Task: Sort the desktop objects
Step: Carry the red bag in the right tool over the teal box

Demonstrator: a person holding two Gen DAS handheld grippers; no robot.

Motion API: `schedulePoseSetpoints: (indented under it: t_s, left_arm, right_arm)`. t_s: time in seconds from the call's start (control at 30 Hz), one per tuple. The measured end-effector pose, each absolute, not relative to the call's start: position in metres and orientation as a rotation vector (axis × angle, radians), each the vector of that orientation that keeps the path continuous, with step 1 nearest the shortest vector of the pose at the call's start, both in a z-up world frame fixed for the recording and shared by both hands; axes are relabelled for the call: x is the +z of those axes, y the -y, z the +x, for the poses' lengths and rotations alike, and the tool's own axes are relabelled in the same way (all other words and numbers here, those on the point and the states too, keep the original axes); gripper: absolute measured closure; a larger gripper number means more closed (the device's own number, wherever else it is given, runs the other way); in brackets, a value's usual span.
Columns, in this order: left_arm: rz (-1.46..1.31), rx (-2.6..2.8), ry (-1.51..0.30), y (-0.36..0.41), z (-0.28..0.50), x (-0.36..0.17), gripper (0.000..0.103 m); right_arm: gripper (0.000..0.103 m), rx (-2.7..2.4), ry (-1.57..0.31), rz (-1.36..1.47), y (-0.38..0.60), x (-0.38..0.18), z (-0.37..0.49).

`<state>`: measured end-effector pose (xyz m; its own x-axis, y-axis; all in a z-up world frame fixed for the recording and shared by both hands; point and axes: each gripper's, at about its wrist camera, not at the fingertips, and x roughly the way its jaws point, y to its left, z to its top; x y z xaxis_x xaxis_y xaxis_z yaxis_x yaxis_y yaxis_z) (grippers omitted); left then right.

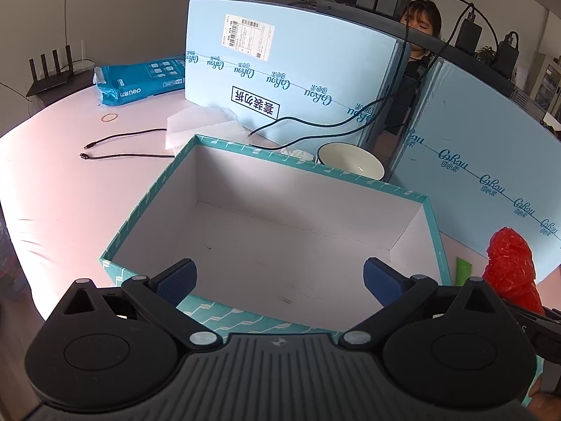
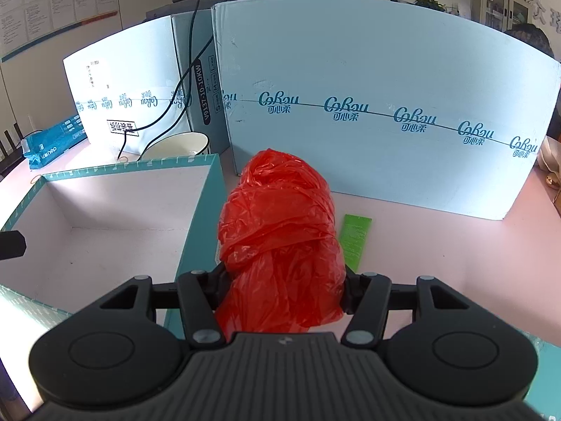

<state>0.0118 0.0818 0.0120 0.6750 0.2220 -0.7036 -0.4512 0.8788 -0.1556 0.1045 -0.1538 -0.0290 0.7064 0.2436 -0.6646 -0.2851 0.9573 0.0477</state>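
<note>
A teal box [image 1: 154, 193] with a white, empty inside stands open on the pink table; it also shows in the right wrist view [image 2: 200, 224]. My left gripper [image 1: 278, 280] is open and empty, hovering over the box's near edge. My right gripper [image 2: 282, 280] is shut on a crumpled red plastic bag [image 2: 280, 231] and holds it just right of the box. The bag also shows at the right edge of the left wrist view [image 1: 512, 263]. A green flat packet [image 2: 354, 242] lies on the table beside the bag.
A white bowl [image 1: 350, 161] stands behind the box. Two tall light-blue cartons [image 1: 291, 70] [image 2: 385, 112] wall off the back. Black cables [image 1: 119, 147], white tissue paper [image 1: 203, 126], a rubber band [image 1: 109, 118] and a blue Deli pack [image 1: 140, 80] lie at the left.
</note>
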Motion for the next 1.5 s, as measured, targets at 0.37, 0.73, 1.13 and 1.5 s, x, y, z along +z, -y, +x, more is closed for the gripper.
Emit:
schedulePoseSetpoints:
  t_s: [0.37, 0.73, 1.13, 1.5]
  left_arm:
    - [-0.363, 0.437, -0.734, -0.095, 0.008, 0.013, 0.001]
    - [-0.399, 0.493, -0.729, -0.107, 0.003, 0.014, 0.001]
    - [-0.420, 0.530, -0.719, -0.116, -0.005, 0.015, 0.001]
    - [-0.429, 0.554, -0.721, -0.124, -0.009, 0.014, 0.001]
  right_arm:
    - [0.044, 0.312, -0.712, -0.078, 0.144, -0.021, 0.108]
    - [0.044, 0.344, -0.699, -0.093, 0.135, -0.015, 0.114]
    - [0.044, 0.375, -0.689, -0.098, 0.124, -0.011, 0.113]
    - [0.044, 0.411, -0.689, -0.101, 0.110, -0.010, 0.111]
